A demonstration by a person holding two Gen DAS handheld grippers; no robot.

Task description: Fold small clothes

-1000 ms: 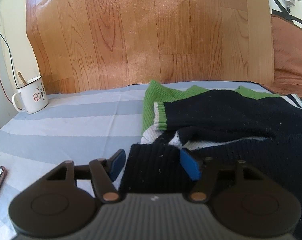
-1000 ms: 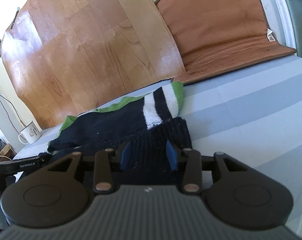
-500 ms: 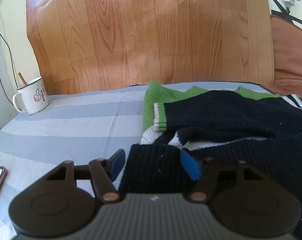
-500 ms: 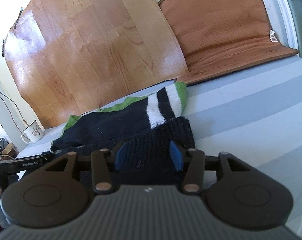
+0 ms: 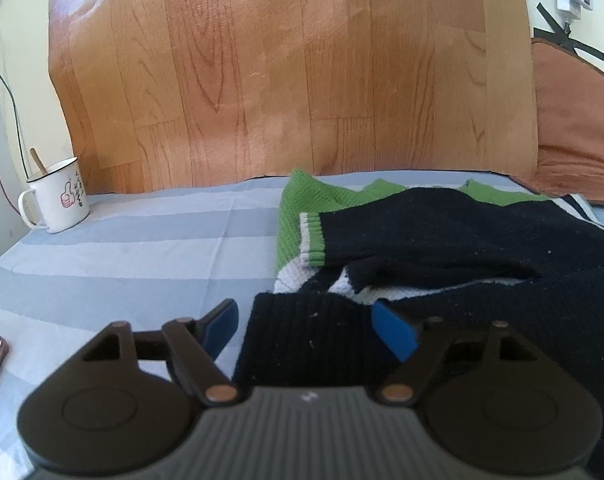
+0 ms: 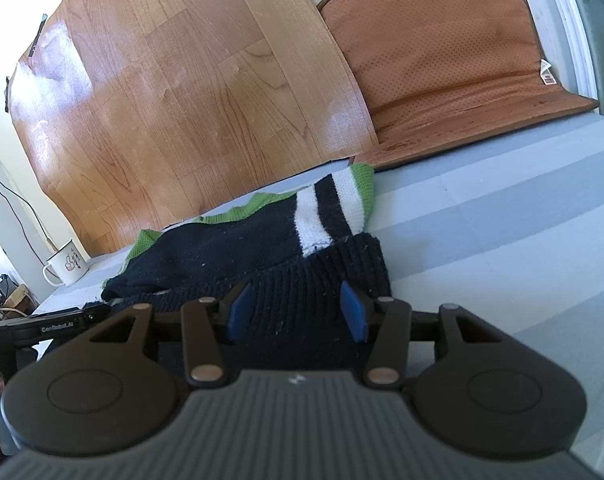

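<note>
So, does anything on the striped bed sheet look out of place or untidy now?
The black knitted sweater with green and white trim lies bunched, its green-edged cuff folded over the body. A white enamel mug with a stick in it stands on the striped sheet, an odd place for it.

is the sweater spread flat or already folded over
Partly folded. The sweater has a green-cuffed sleeve lying across its black body, and the ribbed hem sits doubled over the striped part, not spread flat.

The white mug (image 5: pixel 60 196) bore a red thumbs-up drawing beside small characters too blurred to read; no other lettering was legible.
</note>
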